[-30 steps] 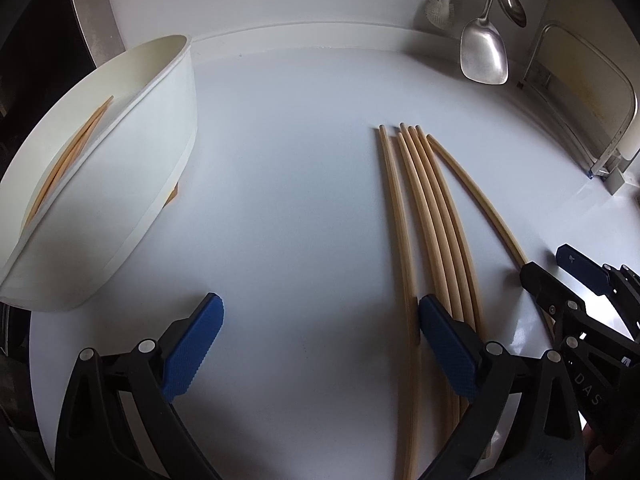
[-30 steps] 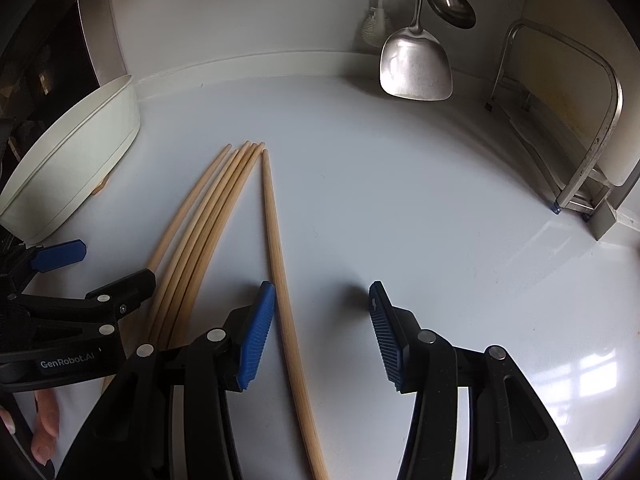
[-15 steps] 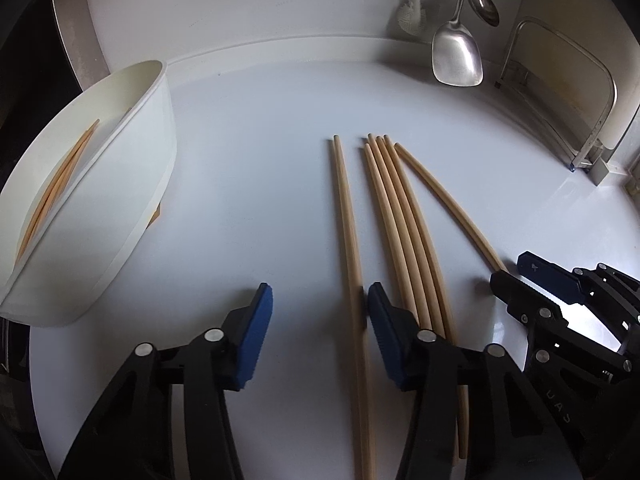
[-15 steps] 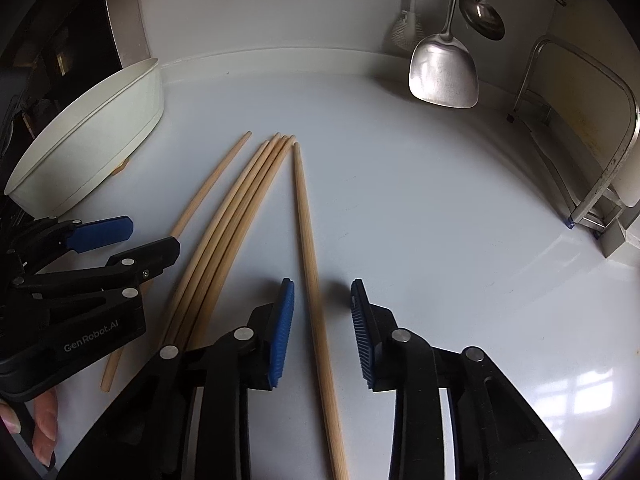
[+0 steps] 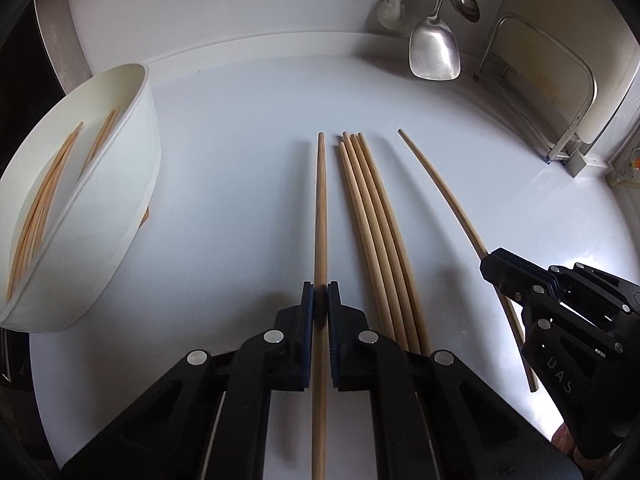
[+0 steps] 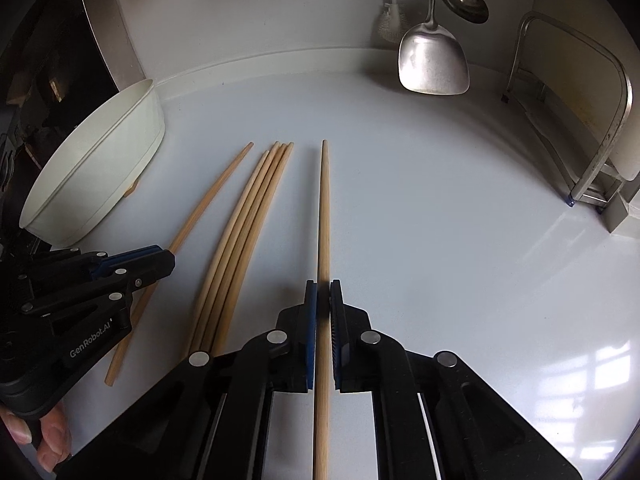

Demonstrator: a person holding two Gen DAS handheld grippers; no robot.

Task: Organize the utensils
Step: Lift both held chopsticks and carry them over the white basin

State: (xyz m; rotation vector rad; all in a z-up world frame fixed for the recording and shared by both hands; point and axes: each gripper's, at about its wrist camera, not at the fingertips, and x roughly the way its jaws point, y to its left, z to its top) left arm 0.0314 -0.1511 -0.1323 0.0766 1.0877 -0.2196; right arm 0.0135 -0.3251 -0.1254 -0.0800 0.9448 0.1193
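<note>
Chopsticks: several are already lying inside the white tub (image 5: 132,184) at 9 o'clock. Left gripper (image 5: 320,312) is clamping one chopstick (image 5: 320,208); right gripper (image 6: 323,308) is clamping another (image 6: 324,216). Four loose chopsticks (image 5: 372,216) are waiting at centre, likely next.

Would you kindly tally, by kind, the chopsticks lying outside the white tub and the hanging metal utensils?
Loose chopsticks: 6
Hanging spatula: 1
Hanging ladle: 1
Total: 8
</note>
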